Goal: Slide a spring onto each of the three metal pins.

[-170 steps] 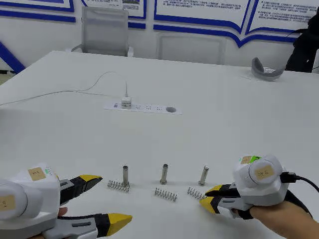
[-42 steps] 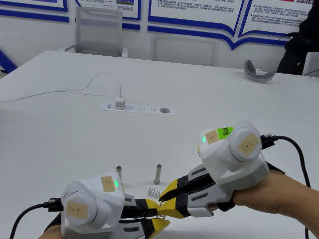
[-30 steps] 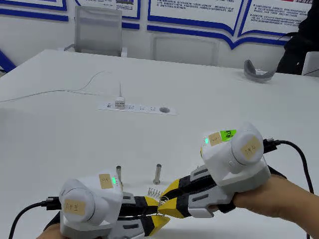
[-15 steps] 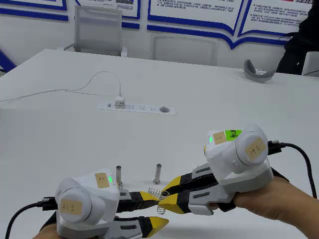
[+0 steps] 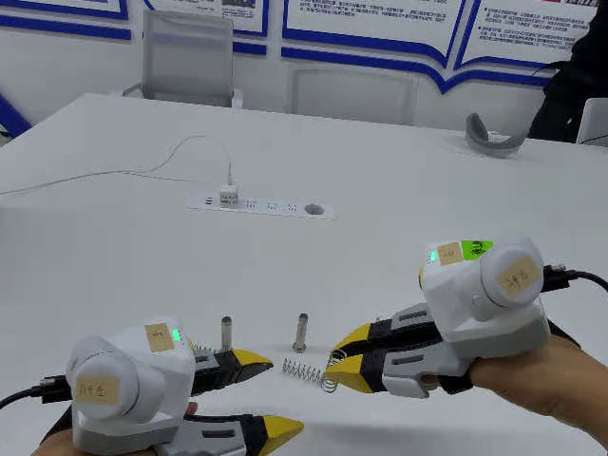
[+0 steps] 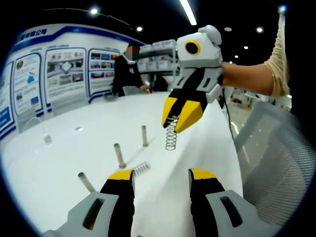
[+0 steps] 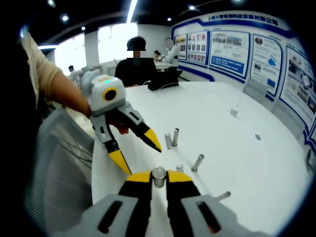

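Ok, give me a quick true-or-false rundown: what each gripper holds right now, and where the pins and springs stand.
1. The right gripper is shut on a spring. True.
2. The left gripper is shut on a pin. False: it is open and holds nothing.
3. Three pins stand on the table. True, as the left gripper view shows.
4. A spring sits on the middle pin. False: all three pins look bare, and a second spring lies on the table beside the middle pin.
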Motion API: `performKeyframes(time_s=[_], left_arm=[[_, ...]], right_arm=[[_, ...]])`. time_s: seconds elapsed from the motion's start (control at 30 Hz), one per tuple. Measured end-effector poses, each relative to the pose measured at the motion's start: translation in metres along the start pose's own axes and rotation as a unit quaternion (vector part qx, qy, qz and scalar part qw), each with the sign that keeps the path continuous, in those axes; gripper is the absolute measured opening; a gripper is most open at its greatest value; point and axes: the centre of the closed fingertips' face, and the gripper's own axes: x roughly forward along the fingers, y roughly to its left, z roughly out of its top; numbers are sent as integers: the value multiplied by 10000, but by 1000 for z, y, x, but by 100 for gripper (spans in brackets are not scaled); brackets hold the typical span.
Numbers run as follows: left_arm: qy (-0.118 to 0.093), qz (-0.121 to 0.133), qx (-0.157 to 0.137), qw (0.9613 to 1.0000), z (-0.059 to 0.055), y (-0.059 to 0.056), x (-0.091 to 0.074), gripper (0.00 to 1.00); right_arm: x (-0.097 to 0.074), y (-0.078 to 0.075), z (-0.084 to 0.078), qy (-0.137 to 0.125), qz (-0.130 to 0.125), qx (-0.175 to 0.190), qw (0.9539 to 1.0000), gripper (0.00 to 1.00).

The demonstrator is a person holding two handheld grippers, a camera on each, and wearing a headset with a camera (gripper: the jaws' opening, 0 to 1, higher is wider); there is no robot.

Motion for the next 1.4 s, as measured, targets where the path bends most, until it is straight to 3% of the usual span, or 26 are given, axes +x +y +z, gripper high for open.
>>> performKeyframes(time_s=[0.47,0.87,1.13,1.4], left_arm=[[-31,452,-218,9987,-9,19,-25,54],[-57,803,-299,9963,-16,32,-46,58],[-69,894,-319,9955,-16,36,-50,59],[-59,920,-335,9952,-16,38,-53,61]], right_arm=[[-22,-36,-5,-108,-589,280,9978,12],[-49,-79,-5,-310,-1321,620,9888,12],[-46,-102,-8,-366,-1694,766,9819,12],[-33,-112,-19,-253,-1743,940,9799,12]])
